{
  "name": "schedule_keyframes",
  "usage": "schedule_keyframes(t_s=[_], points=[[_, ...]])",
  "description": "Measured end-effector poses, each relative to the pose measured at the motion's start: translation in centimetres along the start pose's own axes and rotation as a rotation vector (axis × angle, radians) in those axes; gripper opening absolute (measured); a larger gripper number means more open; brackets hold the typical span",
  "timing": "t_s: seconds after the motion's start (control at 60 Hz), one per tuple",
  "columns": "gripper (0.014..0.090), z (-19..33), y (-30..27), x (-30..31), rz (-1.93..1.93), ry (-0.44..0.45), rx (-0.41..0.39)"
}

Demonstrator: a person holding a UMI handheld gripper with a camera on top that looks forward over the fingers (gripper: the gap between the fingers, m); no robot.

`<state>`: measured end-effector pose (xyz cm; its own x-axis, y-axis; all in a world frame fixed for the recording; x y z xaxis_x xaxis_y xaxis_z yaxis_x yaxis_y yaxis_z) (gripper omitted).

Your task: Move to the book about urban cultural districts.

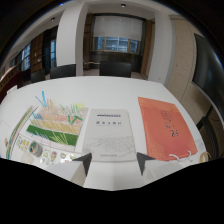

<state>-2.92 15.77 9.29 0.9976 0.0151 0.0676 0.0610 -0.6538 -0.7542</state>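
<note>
The grey book (109, 134) lies flat on the white table (115, 87), just ahead of the gripper (114, 161), whose two dark fingertips (84, 161) stand apart and released, one near each lower corner of the cover, gripping nothing. Its title is too small to read, so whether it is the one about urban cultural districts cannot be told. Just beside it on one side lies an orange book (164, 127) with pale lettering; on the other side lies a colourful illustrated book (55, 122) with green and yellow drawings. Beyond the table stand dark chairs (116, 69), then a white pillar (70, 35), wood-framed panelling and a window with a blind (118, 35) at the far end of the room.
</note>
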Motion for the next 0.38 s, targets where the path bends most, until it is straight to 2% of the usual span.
schedule_keyframes(t_s=[0.383], points=[[0.0853, 1.2, -0.1, -0.2, 0.048, -0.021, 0.000]])
